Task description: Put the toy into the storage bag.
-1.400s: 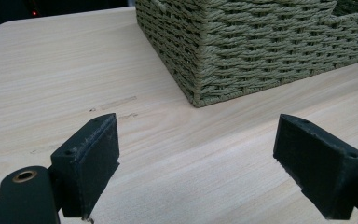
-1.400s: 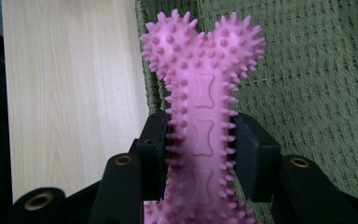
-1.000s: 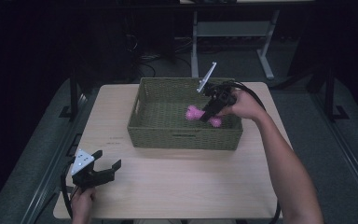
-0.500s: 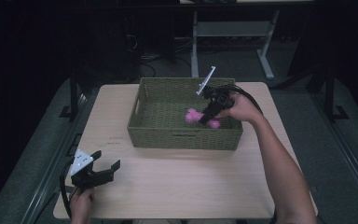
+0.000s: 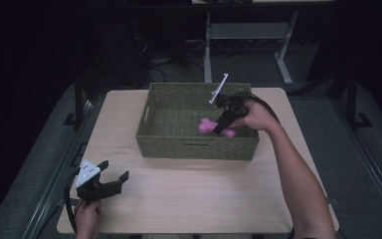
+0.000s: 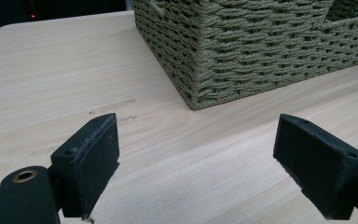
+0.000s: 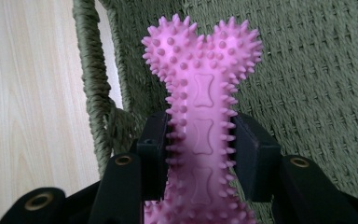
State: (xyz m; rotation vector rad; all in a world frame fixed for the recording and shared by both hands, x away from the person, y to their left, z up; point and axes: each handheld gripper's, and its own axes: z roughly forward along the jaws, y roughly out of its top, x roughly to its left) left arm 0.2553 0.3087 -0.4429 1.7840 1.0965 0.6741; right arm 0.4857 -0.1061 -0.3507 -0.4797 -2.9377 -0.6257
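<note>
We see the pink spiky rubber bone toy (image 7: 200,135), bone shapes embossed along its shaft, pinched by the right gripper (image 7: 200,154) fingers inside the green woven basket (image 5: 179,144); left gripper (image 6: 209,177) fingers spread.

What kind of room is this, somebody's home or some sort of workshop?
Probably a lab or recording workspace, not a home: a bare wooden table stands on grey flooring, a metal desk frame and loose cables sit in the dark behind, and the person works with handheld grippers.
</note>
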